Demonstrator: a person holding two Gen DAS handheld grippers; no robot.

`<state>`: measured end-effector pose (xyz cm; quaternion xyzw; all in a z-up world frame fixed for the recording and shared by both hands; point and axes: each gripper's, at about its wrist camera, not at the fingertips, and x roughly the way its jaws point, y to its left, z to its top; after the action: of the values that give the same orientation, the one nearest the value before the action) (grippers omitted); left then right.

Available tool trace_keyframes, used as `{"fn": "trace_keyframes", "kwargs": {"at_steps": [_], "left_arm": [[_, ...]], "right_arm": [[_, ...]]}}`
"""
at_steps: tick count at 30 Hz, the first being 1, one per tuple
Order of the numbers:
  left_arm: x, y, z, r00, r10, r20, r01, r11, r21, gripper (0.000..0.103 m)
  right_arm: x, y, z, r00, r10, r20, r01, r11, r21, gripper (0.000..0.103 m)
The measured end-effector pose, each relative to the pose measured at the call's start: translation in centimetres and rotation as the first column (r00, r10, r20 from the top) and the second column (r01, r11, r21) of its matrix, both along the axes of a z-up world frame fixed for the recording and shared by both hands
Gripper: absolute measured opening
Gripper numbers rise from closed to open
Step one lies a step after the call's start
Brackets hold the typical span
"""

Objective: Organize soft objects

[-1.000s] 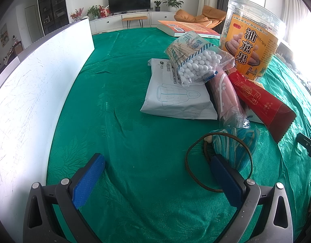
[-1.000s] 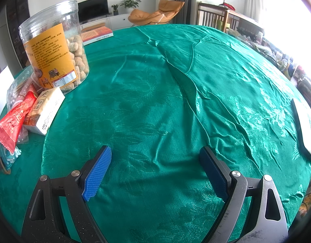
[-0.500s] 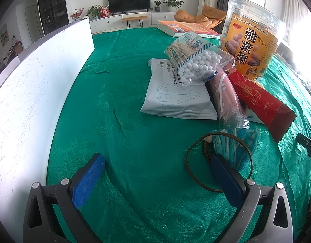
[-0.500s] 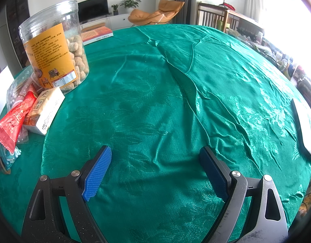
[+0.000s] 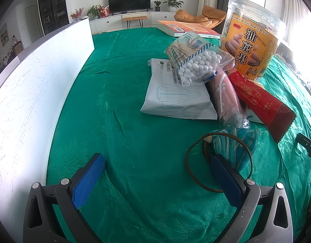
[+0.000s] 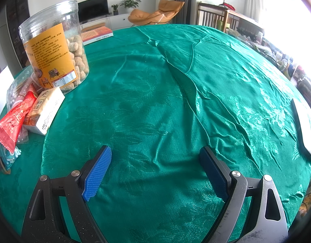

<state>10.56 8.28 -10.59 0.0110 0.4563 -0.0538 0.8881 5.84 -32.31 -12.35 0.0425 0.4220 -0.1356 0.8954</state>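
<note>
In the left wrist view a pile lies on the green tablecloth point(image 5: 125, 141): a white wipes pack point(image 5: 175, 95), a bag of cotton swabs point(image 5: 198, 64), a pink wrapped roll point(image 5: 226, 99), a red packet point(image 5: 262, 105) and a teal striped pouch with a brown cord point(image 5: 234, 143). My left gripper point(image 5: 157, 174) is open and empty, its right finger just in front of the pouch. My right gripper point(image 6: 155, 170) is open and empty over bare cloth, with the red packet point(image 6: 14, 119) and a white packet point(image 6: 46, 109) to its left.
A tall clear snack jar with an orange label point(image 5: 254, 46) point(image 6: 56, 56) stands behind the pile. A white board point(image 5: 30, 93) stands along the left. A book point(image 5: 183, 28) lies at the far edge. A flat white object point(image 6: 305, 129) lies at the right table edge.
</note>
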Motion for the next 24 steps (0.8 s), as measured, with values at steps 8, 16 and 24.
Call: {"fn": "trace_keyframes", "kwargs": {"at_steps": [8, 16, 24], "left_arm": [[0.0, 0.0, 0.01, 1.0, 0.0, 0.0, 0.0, 1.0, 0.0, 0.103], [0.0, 0.0, 0.01, 1.0, 0.0, 0.0, 0.0, 1.0, 0.0, 0.103], [-0.01, 0.01, 0.0, 1.0, 0.0, 0.0, 0.0, 1.0, 0.0, 0.103]], "right_arm": [[0.01, 0.09, -0.01, 1.0, 0.0, -0.001, 0.0, 1.0, -0.001, 0.091], [0.05, 0.0, 0.02, 1.0, 0.0, -0.001, 0.0, 1.0, -0.001, 0.091], [0.02, 0.17, 0.01, 1.0, 0.0, -0.001, 0.0, 1.0, -0.001, 0.091]]}}
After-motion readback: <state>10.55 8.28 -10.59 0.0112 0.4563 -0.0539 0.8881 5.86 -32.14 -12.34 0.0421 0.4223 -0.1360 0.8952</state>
